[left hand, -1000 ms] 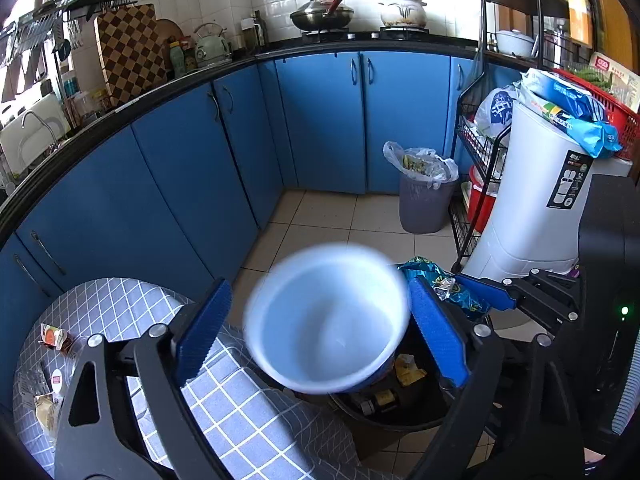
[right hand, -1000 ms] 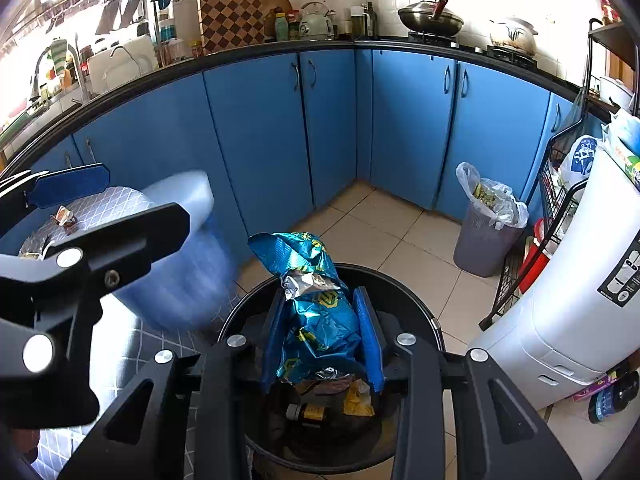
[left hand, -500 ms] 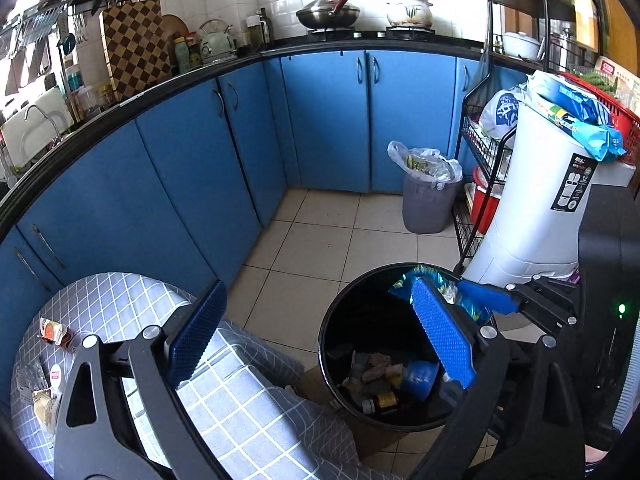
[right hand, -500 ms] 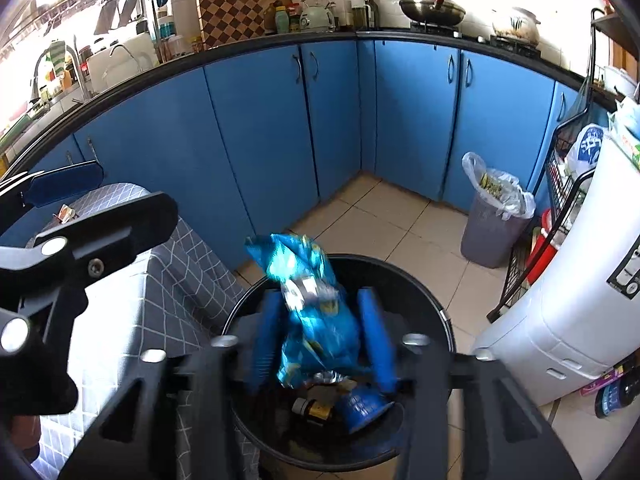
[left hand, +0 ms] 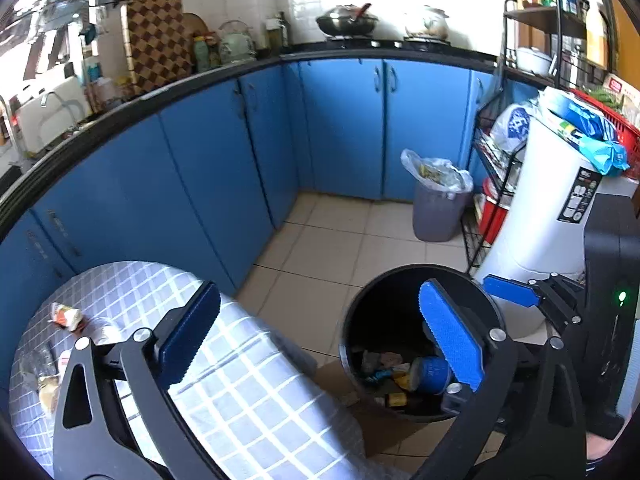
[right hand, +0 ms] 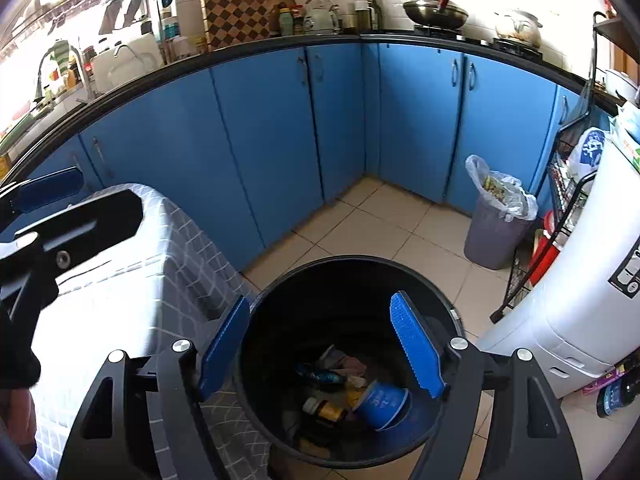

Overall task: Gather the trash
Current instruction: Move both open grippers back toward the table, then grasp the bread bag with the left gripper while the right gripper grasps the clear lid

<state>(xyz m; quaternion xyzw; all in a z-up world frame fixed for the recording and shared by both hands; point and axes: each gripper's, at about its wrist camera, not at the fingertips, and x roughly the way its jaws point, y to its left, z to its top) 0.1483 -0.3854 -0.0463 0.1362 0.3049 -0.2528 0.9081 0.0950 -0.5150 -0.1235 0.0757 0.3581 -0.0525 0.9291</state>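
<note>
Trash sits in the bottom of the black bin [right hand: 352,360] on the tiled floor: a blue paper cup [right hand: 382,402] on its side with white print I cannot read, a small brown bottle [right hand: 326,409], a blue wrapper [right hand: 320,374]. My right gripper [right hand: 320,350] hangs over the bin mouth; its jaws have just been opening and nothing is between them. My left gripper [left hand: 320,344] is spread wide and empty too, one finger over the checked tablecloth [left hand: 248,392], where a few wrappers [left hand: 66,316] lie. The white appliance [left hand: 560,208] carries a black label, too small to read.
</note>
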